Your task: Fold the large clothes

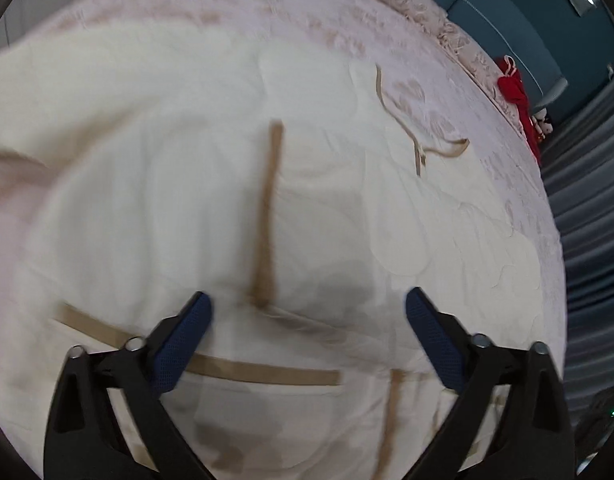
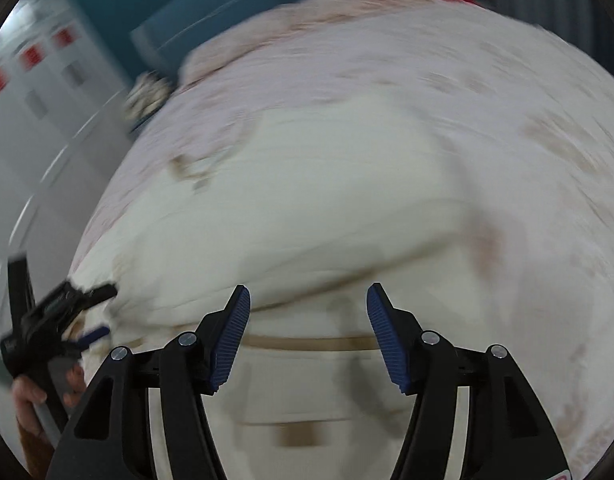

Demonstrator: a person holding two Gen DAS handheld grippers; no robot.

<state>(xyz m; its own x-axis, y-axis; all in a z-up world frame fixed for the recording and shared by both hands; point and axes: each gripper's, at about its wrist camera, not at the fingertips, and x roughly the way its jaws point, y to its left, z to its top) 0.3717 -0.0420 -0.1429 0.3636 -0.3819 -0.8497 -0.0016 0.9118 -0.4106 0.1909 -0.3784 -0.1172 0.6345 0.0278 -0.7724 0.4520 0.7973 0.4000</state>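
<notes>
A large cream garment (image 1: 179,184) with tan trim strips (image 1: 269,216) lies spread and rumpled on the pink patterned bedspread (image 1: 267,8). My left gripper (image 1: 309,296) hangs over the garment's near part, open wide, with only cloth showing below the gap and nothing pinched. In the right wrist view the garment (image 2: 307,200) fills the middle, blurred by motion. My right gripper (image 2: 307,290) is open above a tan strip (image 2: 307,342), holding nothing. The left gripper (image 2: 105,312) also shows at the garment's left edge, carried by a hand (image 2: 31,396).
A red item (image 1: 515,88) lies at the bed's far edge by a blue padded headboard (image 1: 507,12). Grey curtains (image 1: 587,220) hang at the right. A white cabinet (image 2: 39,92) with red labels stands to the left of the bed.
</notes>
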